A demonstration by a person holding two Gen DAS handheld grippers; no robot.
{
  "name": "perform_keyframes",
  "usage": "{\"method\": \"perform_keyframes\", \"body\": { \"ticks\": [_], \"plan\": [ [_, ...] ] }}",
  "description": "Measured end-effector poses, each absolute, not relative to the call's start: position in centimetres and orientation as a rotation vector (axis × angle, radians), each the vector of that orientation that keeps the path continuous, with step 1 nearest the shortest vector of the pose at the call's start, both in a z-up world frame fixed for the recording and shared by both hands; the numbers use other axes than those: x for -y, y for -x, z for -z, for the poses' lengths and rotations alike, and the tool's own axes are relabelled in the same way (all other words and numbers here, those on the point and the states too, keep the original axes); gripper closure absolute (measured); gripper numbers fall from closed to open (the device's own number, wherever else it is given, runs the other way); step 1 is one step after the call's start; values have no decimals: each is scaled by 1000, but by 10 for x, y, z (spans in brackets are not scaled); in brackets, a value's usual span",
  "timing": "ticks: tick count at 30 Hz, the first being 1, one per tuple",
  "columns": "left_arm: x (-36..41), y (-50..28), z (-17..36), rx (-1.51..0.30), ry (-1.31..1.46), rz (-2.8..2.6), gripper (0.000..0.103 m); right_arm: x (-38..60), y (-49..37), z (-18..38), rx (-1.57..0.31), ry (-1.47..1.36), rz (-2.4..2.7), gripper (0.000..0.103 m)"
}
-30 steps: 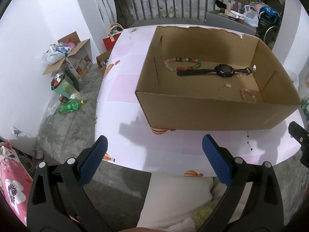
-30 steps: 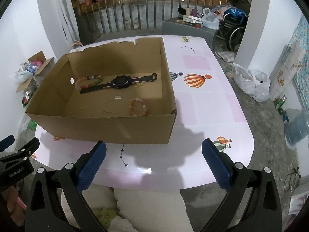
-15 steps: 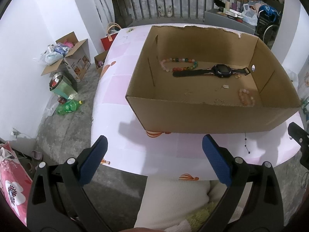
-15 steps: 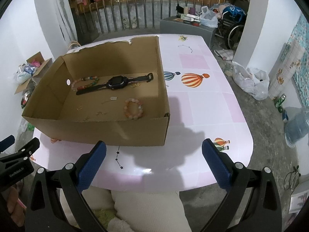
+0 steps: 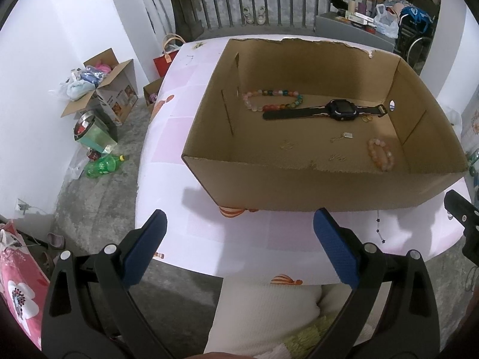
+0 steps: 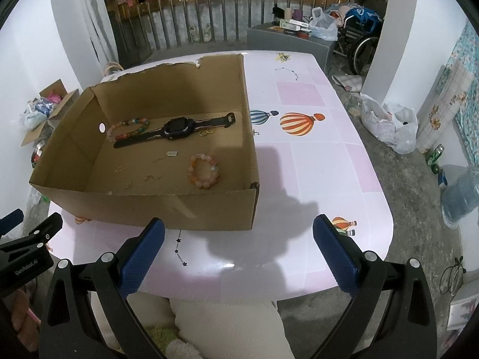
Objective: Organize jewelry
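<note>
An open cardboard box (image 5: 329,185) (image 6: 167,206) stands on the pink table (image 5: 263,233) (image 6: 314,161). In it lie a black watch (image 5: 338,110) (image 6: 179,127), a multicolour bead necklace (image 5: 269,101) (image 6: 125,128), a pink-orange bead bracelet (image 5: 380,154) (image 6: 203,170), two gold rings (image 6: 207,132) and small earrings and a tag (image 6: 171,153). My left gripper (image 5: 239,248) and right gripper (image 6: 238,249) are both open and empty, held above the table's near edge, short of the box.
Balloon prints mark the table right of the box (image 6: 299,123). On the floor at left are open boxes (image 5: 101,89) and a green bottle (image 5: 101,166). A white bag (image 6: 389,125) and water jug (image 6: 461,197) stand at right. A railing (image 6: 224,15) runs behind.
Both grippers have risen and tilted down a little, so more of the box floor and its jewelry shows. Both stay open and empty.
</note>
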State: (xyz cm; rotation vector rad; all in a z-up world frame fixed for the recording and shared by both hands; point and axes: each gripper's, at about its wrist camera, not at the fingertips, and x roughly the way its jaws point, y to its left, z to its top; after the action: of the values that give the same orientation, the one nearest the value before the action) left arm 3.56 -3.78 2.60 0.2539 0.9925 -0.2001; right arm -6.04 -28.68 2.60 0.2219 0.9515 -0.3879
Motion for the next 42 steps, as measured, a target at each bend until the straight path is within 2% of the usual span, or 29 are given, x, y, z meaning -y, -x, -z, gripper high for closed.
{"method": "perform_keyframes", "body": {
  "ticks": [42],
  "plan": [
    [45,-39,-25,-985,-237,210,8,291,58,-30,-950,-207,389,7]
  ]
}}
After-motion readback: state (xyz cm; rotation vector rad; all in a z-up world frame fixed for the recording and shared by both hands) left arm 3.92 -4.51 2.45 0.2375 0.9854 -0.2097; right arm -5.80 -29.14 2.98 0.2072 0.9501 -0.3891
